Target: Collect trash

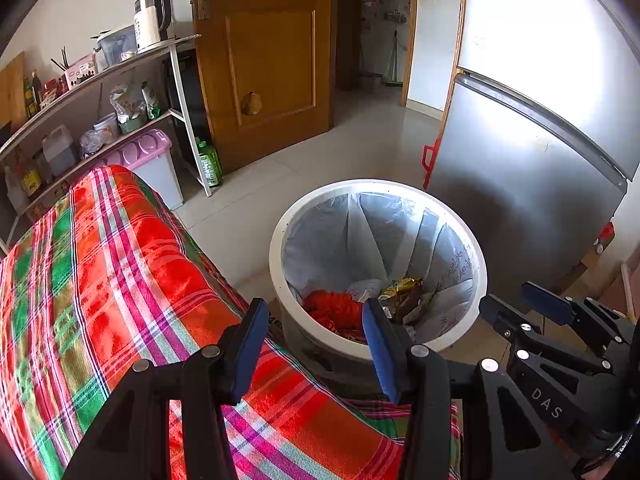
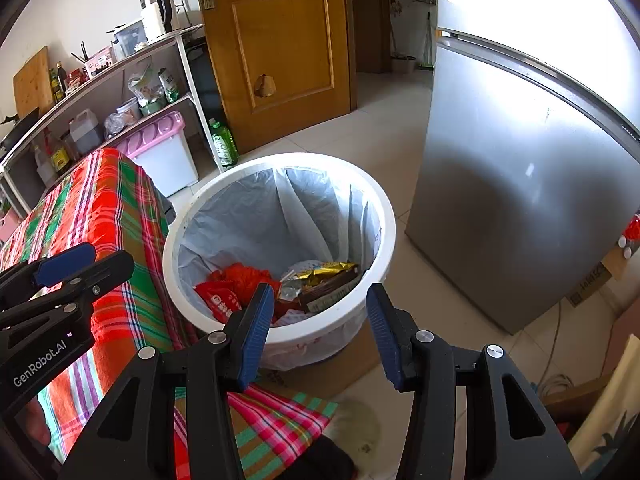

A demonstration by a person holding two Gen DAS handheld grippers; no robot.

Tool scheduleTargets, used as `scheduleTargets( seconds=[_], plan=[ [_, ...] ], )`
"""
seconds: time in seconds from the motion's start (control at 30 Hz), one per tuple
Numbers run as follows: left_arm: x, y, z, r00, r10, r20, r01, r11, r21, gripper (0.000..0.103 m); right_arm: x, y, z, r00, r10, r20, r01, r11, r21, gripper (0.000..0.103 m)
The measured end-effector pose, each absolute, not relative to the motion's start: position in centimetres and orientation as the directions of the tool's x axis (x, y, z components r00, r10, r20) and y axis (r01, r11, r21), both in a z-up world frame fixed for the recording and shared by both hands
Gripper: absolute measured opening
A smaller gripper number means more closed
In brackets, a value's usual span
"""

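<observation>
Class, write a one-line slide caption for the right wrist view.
Open right gripper above a lined white bin holding wrappers, beside a plaid cloth.

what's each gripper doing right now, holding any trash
left gripper: open, nothing between its fingers.
right gripper: open, nothing between its fingers; the trash lies in the bin.

black left gripper (image 1: pixel 316 340), blue ribbed pads, silver screws, right gripper (image 2: pixel 320 336) alike
</observation>
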State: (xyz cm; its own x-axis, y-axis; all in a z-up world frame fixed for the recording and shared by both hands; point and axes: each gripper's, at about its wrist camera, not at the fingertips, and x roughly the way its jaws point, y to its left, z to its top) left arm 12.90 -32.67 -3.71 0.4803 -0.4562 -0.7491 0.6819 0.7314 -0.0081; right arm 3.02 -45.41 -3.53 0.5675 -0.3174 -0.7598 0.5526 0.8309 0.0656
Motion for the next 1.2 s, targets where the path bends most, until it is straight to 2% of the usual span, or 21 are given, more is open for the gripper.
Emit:
scheduleTargets(
  seconds=[1.2],
  plan=[
    [12.99, -32.55, -3.84, 0.478, -0.450, -0.754, 0.681, 0.733, -0.005, 0.049, 2.98, -45.38, -3.48, 0.565, -0.321, -0.761, 0.555, 0.830, 0.062, 0.049]
  ],
)
